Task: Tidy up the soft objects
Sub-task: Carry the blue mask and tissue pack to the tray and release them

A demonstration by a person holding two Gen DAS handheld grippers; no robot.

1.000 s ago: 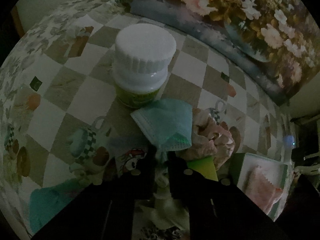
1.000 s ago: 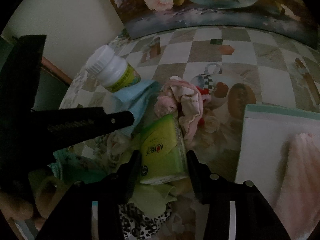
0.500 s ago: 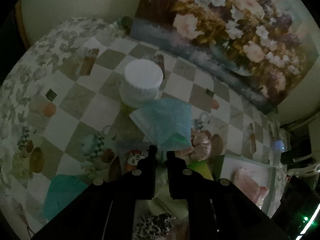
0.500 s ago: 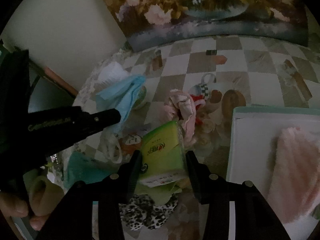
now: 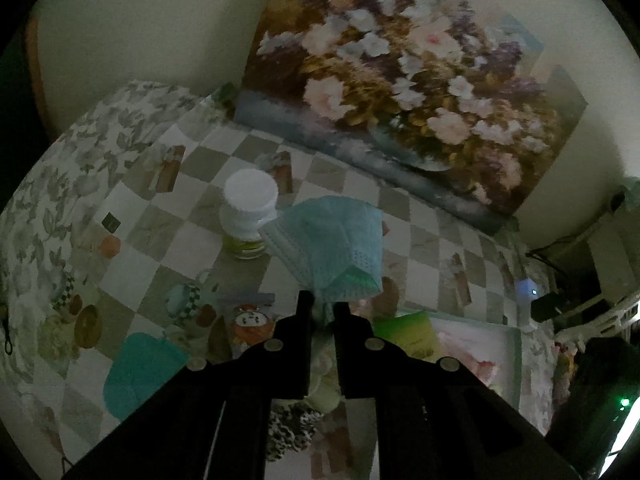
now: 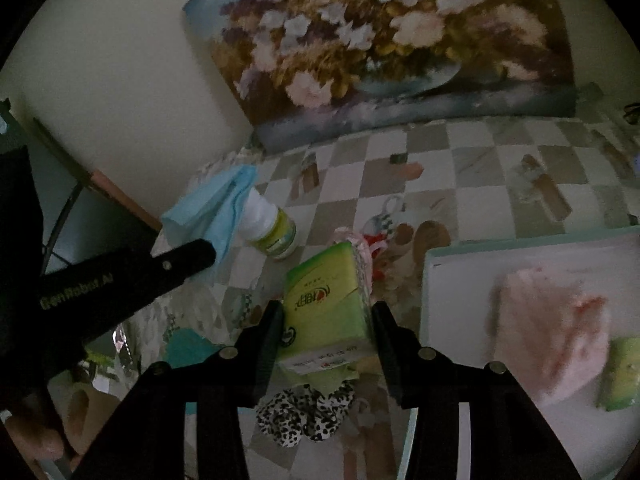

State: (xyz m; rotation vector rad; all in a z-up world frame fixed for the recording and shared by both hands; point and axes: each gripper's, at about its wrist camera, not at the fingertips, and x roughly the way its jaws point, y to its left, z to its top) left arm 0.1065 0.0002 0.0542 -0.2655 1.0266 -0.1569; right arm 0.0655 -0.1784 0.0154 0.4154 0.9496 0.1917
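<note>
Black hand-held gripper, silver screws

Both wrist views overlook the checkered table, facing the painting.

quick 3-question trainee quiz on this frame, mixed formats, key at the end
1. True or false: the left claw is shut on the blue face mask, held up off the table.
2. Multiple choice: what does the right claw grip? A) leopard-print scrunchie B) green tissue pack C) white-capped bottle
3. Fill in: the pink cloth lies in the white ____ with a pale green rim.

Key
1. True.
2. B, the green tissue pack; the leopard-print scrunchie lies on the table below, and the white-capped bottle stands apart.
3. Tray.
</note>
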